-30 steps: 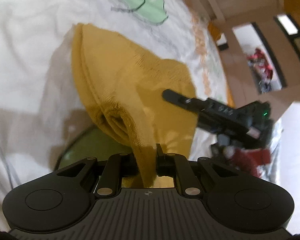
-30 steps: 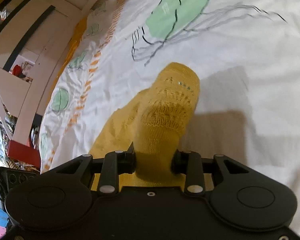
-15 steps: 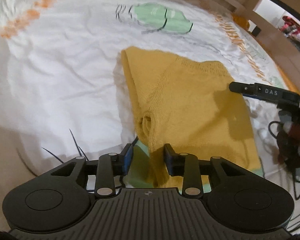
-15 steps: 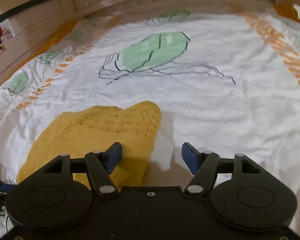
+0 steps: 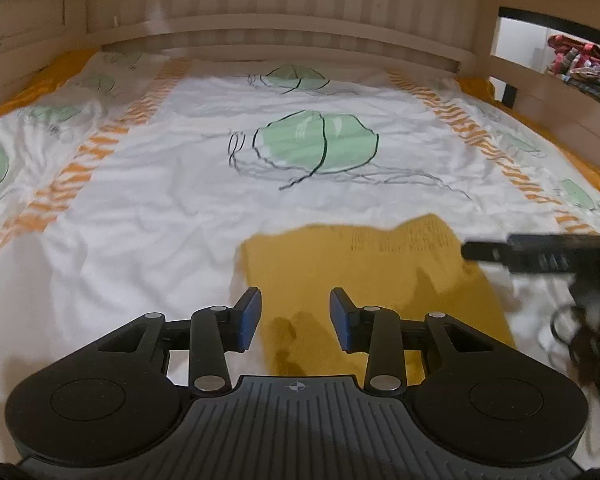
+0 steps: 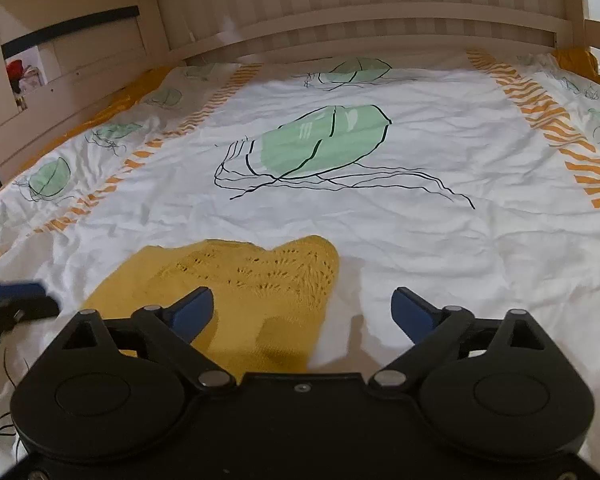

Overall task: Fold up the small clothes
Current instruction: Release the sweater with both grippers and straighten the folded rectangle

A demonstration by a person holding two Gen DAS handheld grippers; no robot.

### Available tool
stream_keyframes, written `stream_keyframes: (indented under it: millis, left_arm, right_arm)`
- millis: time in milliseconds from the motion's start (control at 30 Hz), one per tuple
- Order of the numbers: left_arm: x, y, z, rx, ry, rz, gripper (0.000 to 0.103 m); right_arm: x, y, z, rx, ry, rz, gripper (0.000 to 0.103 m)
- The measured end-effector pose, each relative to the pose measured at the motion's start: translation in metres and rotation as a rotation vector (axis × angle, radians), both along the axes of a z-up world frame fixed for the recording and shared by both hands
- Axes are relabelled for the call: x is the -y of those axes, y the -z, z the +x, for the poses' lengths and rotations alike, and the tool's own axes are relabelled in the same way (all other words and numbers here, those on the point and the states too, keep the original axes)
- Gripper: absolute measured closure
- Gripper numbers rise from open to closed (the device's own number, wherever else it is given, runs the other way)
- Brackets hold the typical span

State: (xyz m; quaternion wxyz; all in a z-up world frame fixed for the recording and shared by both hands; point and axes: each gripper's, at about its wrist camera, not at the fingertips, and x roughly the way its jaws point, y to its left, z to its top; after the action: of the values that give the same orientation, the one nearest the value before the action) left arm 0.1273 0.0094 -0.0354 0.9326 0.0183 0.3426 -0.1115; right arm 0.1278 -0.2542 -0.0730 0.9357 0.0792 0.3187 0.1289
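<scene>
On the bedsheet (image 6: 420,216), my released left fingers (image 5: 249,316) and right fingers (image 6: 414,308) hover; the folded mustard knit (image 6: 260,276), probably springy, could unfold itself.

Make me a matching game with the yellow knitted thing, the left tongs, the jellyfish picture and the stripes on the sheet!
Things:
1. yellow knit garment
2. left tongs
3. jellyfish drawing
4. sheet stripes

Descriptions:
A. orange
B. green
C. open, holding nothing
D. lying flat on the sheet

Pairs: 1-D, 2-C, 3-B, 4-A
</scene>
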Motion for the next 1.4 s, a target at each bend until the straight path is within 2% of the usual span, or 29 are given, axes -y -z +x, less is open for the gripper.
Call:
stream_keyframes:
  millis: [233, 300, 500, 600, 700, 767, 900, 1033, 1267, 1367, 1400]
  left_arm:
    - [0.028, 0.027, 0.047, -0.077, 0.026, 0.002, 0.066]
    - [0.031, 0.037, 0.061, -0.096, -0.002, 0.015, 0.066]
    - [0.024, 0.058, 0.099, -0.142, -0.106, -0.006, 0.062]
    - [0.026, 0.060, 0.106, -0.141, -0.102, 0.027, 0.062]
    - [0.029, 0.056, 0.104, -0.136, -0.082, 0.051, 0.062]
    - [0.024, 0.052, 0.103, -0.135, -0.095, 0.028, 0.062]
    - [0.004, 0.036, 0.092, -0.080, -0.197, -0.035, 0.062]
    - [-0.015, 0.014, 0.068, -0.015, -0.241, -0.065, 0.062]
    - [-0.026, -0.021, 0.017, 0.053, -0.270, 0.010, 0.061]
    - [-0.026, -0.027, -0.007, 0.054, -0.286, 0.026, 0.056]
    - [-0.026, -0.027, -0.014, 0.045, -0.291, 0.028, 0.051]
  right_arm:
    - [0.009, 0.005, 0.006, -0.032, 0.043, 0.040, 0.003]
    - [0.010, 0.008, 0.007, -0.055, 0.053, 0.045, 0.003]
    - [0.012, 0.015, 0.012, -0.103, 0.072, 0.071, 0.003]
    - [0.011, 0.016, 0.013, -0.107, 0.070, 0.070, 0.002]
    - [0.010, 0.018, 0.013, -0.113, 0.066, 0.066, 0.001]
    - [0.009, 0.017, 0.013, -0.113, 0.065, 0.060, 0.001]
    - [0.009, 0.017, 0.012, -0.097, 0.072, 0.048, 0.001]
    - [0.010, 0.010, 0.005, -0.041, 0.085, 0.039, 0.001]
    - [0.000, -0.012, -0.015, 0.086, 0.101, -0.053, 0.001]
    - [0.002, -0.016, -0.027, 0.099, 0.131, -0.025, 0.001]
    - [0.004, -0.016, -0.032, 0.093, 0.145, -0.003, 0.001]
